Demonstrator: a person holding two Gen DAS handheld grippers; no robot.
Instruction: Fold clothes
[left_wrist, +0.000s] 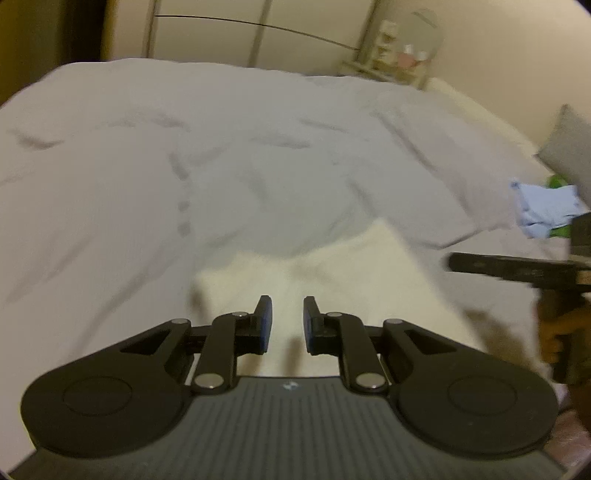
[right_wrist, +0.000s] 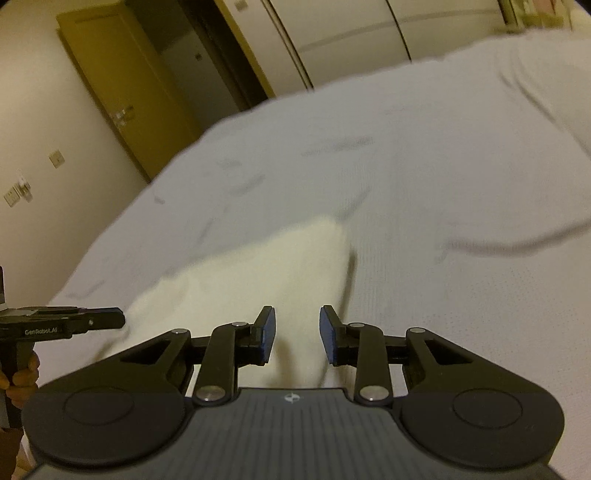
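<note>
A cream-white folded garment (left_wrist: 325, 273) lies on the bed's pale grey cover (left_wrist: 184, 155), right in front of both grippers. My left gripper (left_wrist: 287, 321) hovers over its near part, open, with nothing between the blue pads. In the right wrist view the same garment (right_wrist: 258, 266) lies ahead and to the left, and my right gripper (right_wrist: 297, 332) is open above its right edge, empty. The right gripper shows from the side (left_wrist: 517, 269) at the right of the left wrist view, and the left gripper (right_wrist: 74, 321) at the far left of the right wrist view, held by a hand (right_wrist: 22, 373).
A light blue and green bundle of cloth (left_wrist: 543, 214) lies at the bed's right side beside a grey pillow (left_wrist: 569, 147). A small shelf (left_wrist: 399, 51) stands in the far corner. Wardrobe doors (right_wrist: 351, 33) and a wooden door (right_wrist: 122, 85) line the wall behind the bed (right_wrist: 406, 166).
</note>
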